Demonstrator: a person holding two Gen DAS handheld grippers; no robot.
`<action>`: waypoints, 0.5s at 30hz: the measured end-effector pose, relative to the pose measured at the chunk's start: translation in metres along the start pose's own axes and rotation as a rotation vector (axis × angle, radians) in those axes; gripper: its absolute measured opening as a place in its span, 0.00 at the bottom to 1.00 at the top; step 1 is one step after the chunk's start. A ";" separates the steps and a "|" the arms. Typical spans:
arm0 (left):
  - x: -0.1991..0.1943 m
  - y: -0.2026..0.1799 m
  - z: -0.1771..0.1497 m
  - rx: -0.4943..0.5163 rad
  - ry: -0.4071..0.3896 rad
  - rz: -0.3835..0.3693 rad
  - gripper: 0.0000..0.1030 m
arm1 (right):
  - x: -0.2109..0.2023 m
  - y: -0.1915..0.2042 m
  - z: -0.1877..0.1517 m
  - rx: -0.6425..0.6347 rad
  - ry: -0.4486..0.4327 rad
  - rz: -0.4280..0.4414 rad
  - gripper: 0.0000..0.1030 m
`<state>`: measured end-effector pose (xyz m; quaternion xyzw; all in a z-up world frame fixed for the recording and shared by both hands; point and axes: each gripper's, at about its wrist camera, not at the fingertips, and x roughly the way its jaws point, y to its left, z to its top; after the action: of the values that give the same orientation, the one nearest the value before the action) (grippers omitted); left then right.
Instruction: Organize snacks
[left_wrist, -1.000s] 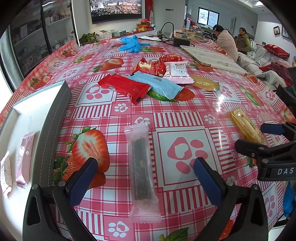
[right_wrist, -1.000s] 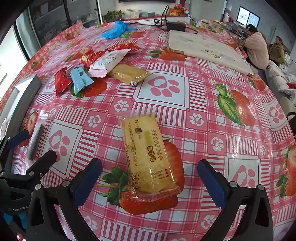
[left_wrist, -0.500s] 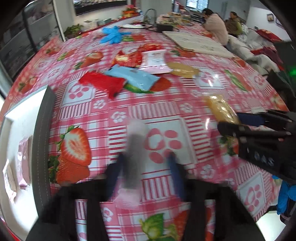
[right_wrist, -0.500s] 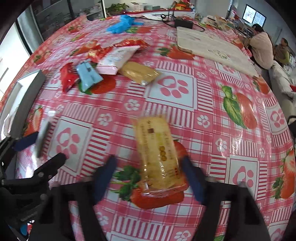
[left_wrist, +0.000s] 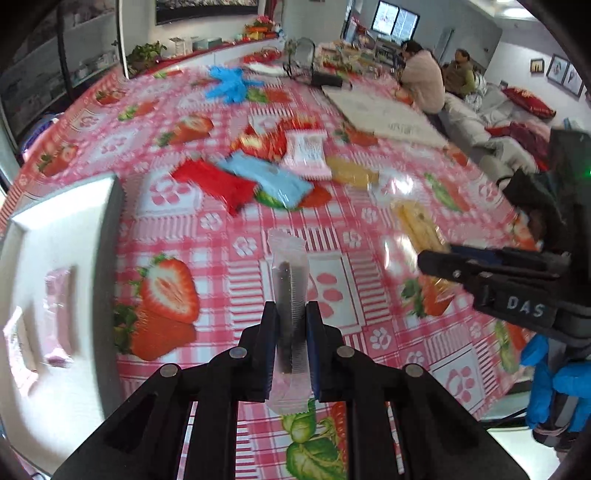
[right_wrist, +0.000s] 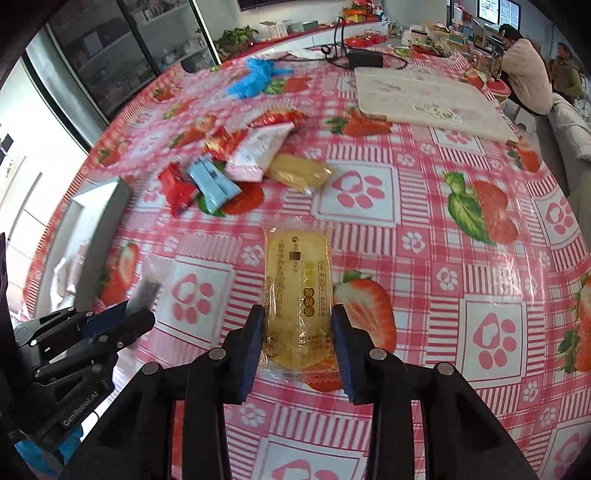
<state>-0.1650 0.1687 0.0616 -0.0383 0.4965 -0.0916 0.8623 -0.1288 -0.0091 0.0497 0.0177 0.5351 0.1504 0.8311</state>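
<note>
Snacks in both grips. My left gripper (left_wrist: 290, 321) is pinched tight on the clear wrapper with a dark bar (left_wrist: 289, 291), held clear of the strawberry tablecloth (left_wrist: 110, 147). My right gripper (right_wrist: 298, 325) has its jaws closing on the yellow cake packet (right_wrist: 297, 291), pads pressing on both long sides.

Ahead, toward the middle of the table, lies a loose pile: one red packet (left_wrist: 214, 182), one blue packet (left_wrist: 269, 181), one pink-and-white packet (left_wrist: 308, 153), one tan packet (left_wrist: 351, 171), plus shiny red wrappers (left_wrist: 264, 142) behind that are too blurred to count. A white tray with a grey wall (left_wrist: 107, 258) sits at the table's left edge, with one pink packet (left_wrist: 59, 314) inside; the frame cuts off its near end. Blue gloves (left_wrist: 229, 83) lie heaped toward the far edge, a pale mat (left_wrist: 384, 114) toward the far right. Two people (left_wrist: 439, 79) sit beyond the far right corner. My right hand shows only as a blue glove (left_wrist: 554, 387), mostly hidden behind the handle.
</note>
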 end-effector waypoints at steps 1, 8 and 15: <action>-0.008 0.004 0.003 -0.007 -0.018 -0.002 0.16 | -0.002 0.004 0.004 0.002 -0.003 0.015 0.37; -0.053 0.042 0.018 -0.065 -0.116 0.015 0.16 | -0.019 0.048 0.024 -0.066 -0.038 0.062 0.37; -0.076 0.099 0.022 -0.133 -0.167 0.103 0.16 | -0.020 0.112 0.048 -0.179 -0.053 0.119 0.37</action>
<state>-0.1711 0.2797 0.1219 -0.0773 0.4293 -0.0105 0.8998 -0.1190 0.0990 0.1093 -0.0211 0.4953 0.2462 0.8328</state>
